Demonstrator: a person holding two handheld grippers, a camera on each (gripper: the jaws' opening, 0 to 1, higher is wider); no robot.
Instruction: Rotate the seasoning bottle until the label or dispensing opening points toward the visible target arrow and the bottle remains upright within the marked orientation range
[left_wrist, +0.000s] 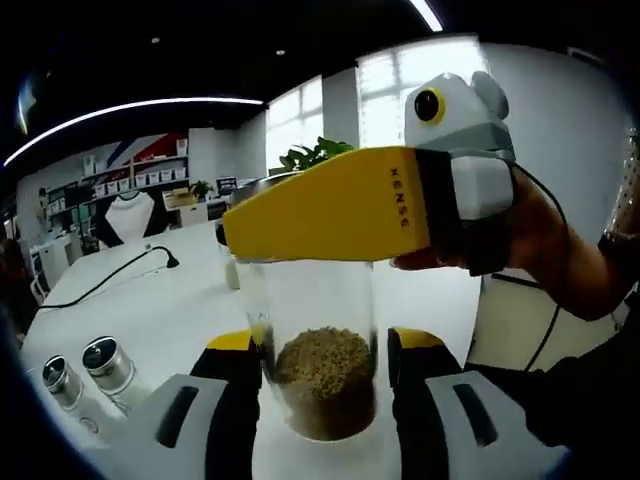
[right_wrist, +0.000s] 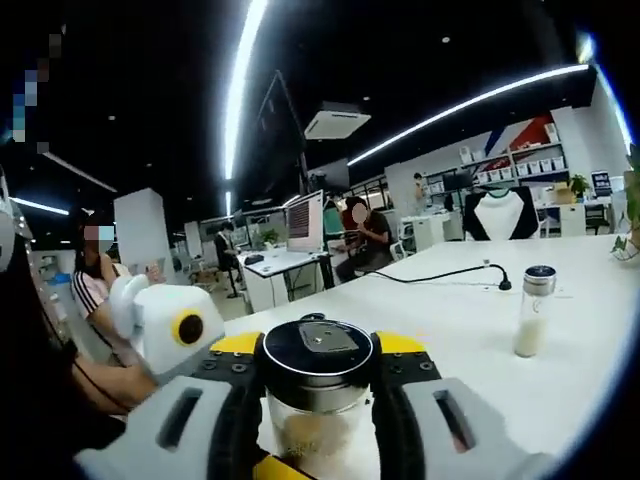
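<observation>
The seasoning bottle (left_wrist: 322, 300) is a clear glass jar, about a third full of brown granules, standing upright on the white table (left_wrist: 170, 310). My left gripper (left_wrist: 325, 345) is shut on its lower body, one jaw pressed to each side. My right gripper (left_wrist: 262, 232), yellow and held by a hand (left_wrist: 535, 235), reaches in from the right across the top of the bottle. In the right gripper view, the right gripper (right_wrist: 318, 352) is shut on the bottle's black, metal-rimmed cap (right_wrist: 318, 340), and the glass (right_wrist: 315, 425) shows below it.
Two small metal-capped jars (left_wrist: 85, 372) stand at the lower left near the table edge. Another small bottle (right_wrist: 533, 312) with pale contents stands to the right. A black cable (right_wrist: 450, 274) runs across the table. People sit at desks (right_wrist: 290, 265) beyond.
</observation>
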